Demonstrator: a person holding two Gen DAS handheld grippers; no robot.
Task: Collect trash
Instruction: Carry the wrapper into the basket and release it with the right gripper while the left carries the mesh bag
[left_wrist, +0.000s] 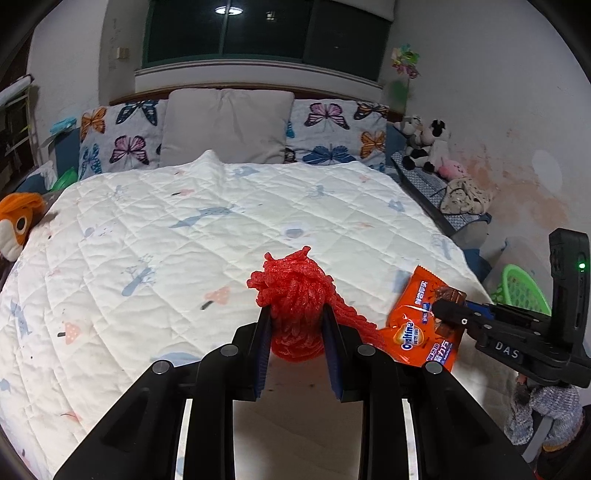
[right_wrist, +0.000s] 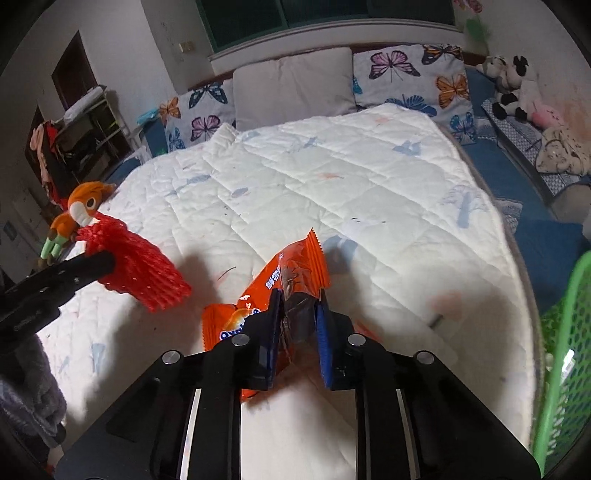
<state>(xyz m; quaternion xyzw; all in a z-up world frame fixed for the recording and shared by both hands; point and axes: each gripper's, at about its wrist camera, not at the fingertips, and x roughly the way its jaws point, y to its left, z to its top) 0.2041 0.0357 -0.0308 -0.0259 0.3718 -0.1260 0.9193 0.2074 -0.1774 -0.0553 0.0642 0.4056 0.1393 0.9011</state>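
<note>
Trash: my left hand-held gripper (left_wrist: 297, 325) is clamped on the red foam net (left_wrist: 291, 291), my right hand-held gripper (right_wrist: 297, 314) pinches the orange wrapper (right_wrist: 291, 273), lower centre above the bed (right_wrist: 332, 184). I'd lift both clear, then release over the green basket (right_wrist: 565, 350) at right.

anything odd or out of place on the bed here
Two bits of trash, both already gripped over the quilt: a red foam net in the left gripper, a crumpled orange Ovaltine wrapper in the right gripper.
</note>
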